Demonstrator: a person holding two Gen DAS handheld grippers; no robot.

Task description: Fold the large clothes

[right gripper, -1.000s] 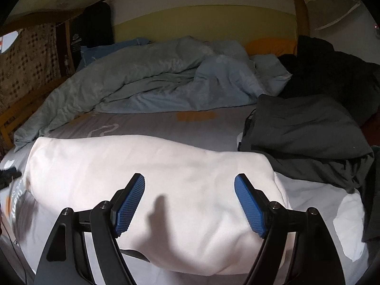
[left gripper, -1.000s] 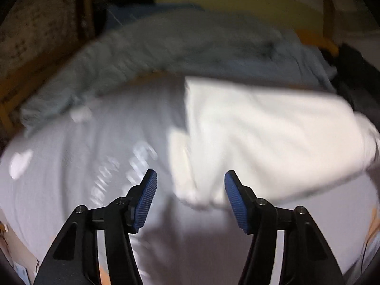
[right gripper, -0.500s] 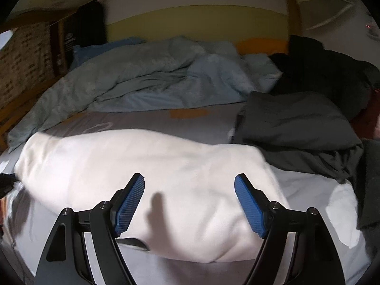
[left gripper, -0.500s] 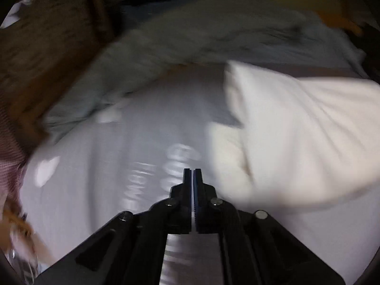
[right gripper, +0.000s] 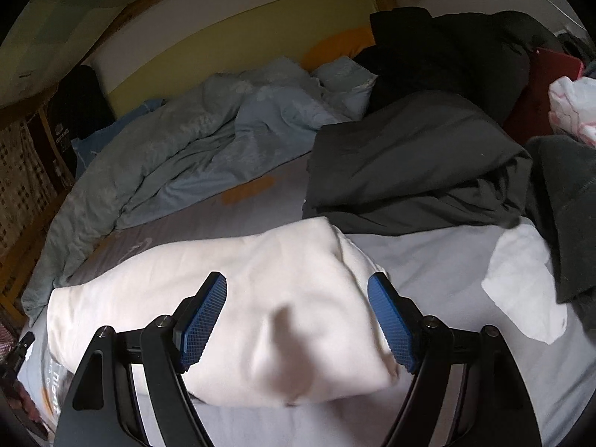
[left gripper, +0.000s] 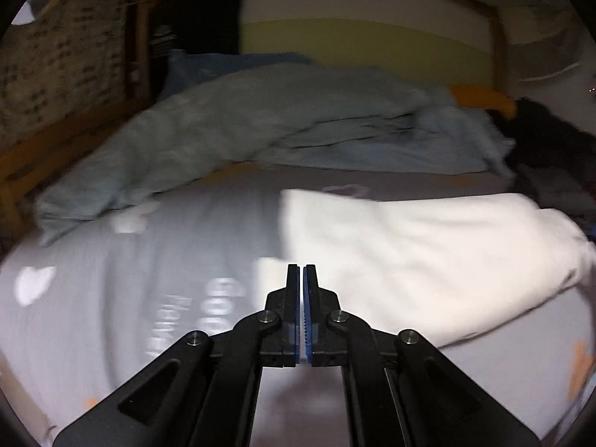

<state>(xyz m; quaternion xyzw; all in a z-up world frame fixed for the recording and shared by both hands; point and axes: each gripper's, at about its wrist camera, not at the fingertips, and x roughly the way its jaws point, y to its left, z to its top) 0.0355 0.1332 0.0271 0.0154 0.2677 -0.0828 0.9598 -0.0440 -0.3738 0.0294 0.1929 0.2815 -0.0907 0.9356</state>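
Note:
A cream-white garment (left gripper: 428,260) lies folded into a long bundle across the grey bed sheet (left gripper: 111,298). My left gripper (left gripper: 301,272) is shut at the bundle's left end, its blue pads pressed together with no cloth visible between them. In the right wrist view the same garment (right gripper: 231,290) fills the foreground, and my right gripper (right gripper: 298,287) hangs open just above its right end, both pads clear of the fabric. The left wrist view is blurred.
A rumpled pale blue duvet (right gripper: 208,141) lies along the far side of the bed. Dark grey and black clothes (right gripper: 409,160) are heaped at the right, with a small white cloth (right gripper: 521,279) in front of them. A wooden bed frame (left gripper: 44,149) borders the left.
The left jaws went from open to shut, and that gripper lifted and tilted up. The right gripper stayed open, rolled, and shifted toward the garment's right end.

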